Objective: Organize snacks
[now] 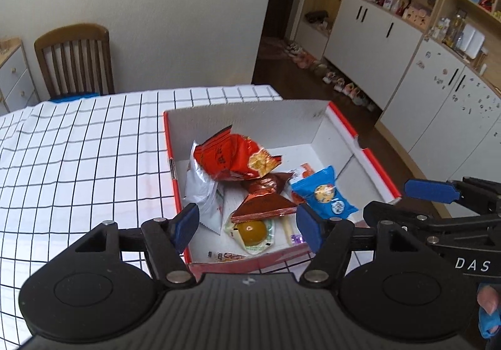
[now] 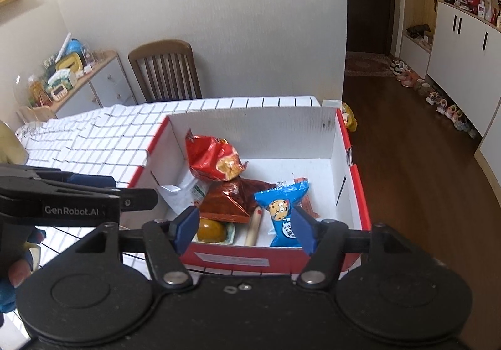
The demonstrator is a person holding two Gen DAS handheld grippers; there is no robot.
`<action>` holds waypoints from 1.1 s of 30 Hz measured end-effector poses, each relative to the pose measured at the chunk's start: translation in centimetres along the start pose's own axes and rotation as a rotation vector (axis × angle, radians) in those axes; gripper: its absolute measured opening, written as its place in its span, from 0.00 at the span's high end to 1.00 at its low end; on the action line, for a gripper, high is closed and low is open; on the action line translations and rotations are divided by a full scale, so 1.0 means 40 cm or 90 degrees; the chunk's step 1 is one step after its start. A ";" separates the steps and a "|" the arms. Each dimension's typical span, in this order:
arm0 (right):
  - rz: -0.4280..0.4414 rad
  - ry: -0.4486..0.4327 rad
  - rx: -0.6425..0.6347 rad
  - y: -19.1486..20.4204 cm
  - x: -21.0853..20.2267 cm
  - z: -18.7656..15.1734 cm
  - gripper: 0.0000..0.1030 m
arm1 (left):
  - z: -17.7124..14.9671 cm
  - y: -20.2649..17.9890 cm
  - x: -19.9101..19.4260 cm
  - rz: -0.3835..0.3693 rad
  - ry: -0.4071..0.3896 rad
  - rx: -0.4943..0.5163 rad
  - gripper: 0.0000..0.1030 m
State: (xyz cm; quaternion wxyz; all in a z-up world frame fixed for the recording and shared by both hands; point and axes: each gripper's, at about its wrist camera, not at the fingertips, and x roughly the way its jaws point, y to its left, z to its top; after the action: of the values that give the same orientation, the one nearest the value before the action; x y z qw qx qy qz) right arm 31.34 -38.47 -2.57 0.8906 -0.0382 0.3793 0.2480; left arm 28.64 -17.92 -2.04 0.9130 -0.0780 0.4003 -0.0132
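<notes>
A red-and-white cardboard box (image 1: pixel 369 159) (image 2: pixel 353 180) sits at the table's right edge. Inside lie a red chip bag (image 1: pixel 231 155) (image 2: pixel 213 155), a brown foil packet (image 1: pixel 264 198) (image 2: pixel 230 199), a blue cookie packet (image 1: pixel 324 193) (image 2: pixel 281 212), a yellow-orange wrapped snack (image 1: pixel 252 232) (image 2: pixel 211 230), a white sachet (image 1: pixel 200 190) and a sausage stick (image 2: pixel 254 229). My left gripper (image 1: pixel 247 226) is open and empty above the box's near end. My right gripper (image 2: pixel 245 226) is open and empty at the box's near wall; it also shows in the left wrist view (image 1: pixel 429 190).
The table carries a white cloth with black grid lines (image 1: pixel 78 162). A wooden chair (image 1: pixel 75 58) (image 2: pixel 164 71) stands at the far side. A low cabinet with clutter (image 2: pixel 72 74) is at the left. White cupboards (image 1: pixel 438 74) and several shoes line the floor on the right.
</notes>
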 end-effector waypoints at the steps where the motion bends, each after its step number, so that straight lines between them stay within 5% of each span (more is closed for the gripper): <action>1: -0.001 -0.007 -0.001 0.003 -0.009 -0.001 0.32 | -0.002 -0.002 -0.010 -0.003 -0.006 0.002 0.34; 17: -0.005 -0.104 -0.012 0.036 -0.142 -0.024 0.15 | -0.056 -0.018 -0.144 -0.020 -0.061 0.054 0.34; 20: -0.006 -0.119 -0.011 0.041 -0.158 -0.032 0.06 | -0.067 -0.018 -0.158 -0.030 -0.063 0.052 0.34; 33: -0.022 -0.160 -0.020 0.067 -0.210 -0.060 0.00 | -0.094 -0.013 -0.184 -0.058 -0.064 0.015 0.16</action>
State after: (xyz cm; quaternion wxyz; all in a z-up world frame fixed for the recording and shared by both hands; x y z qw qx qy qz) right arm 23.55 -40.18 1.90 0.9346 -0.0269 0.2599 0.2414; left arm 20.91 -18.28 0.88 0.9313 -0.0861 0.3494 -0.0555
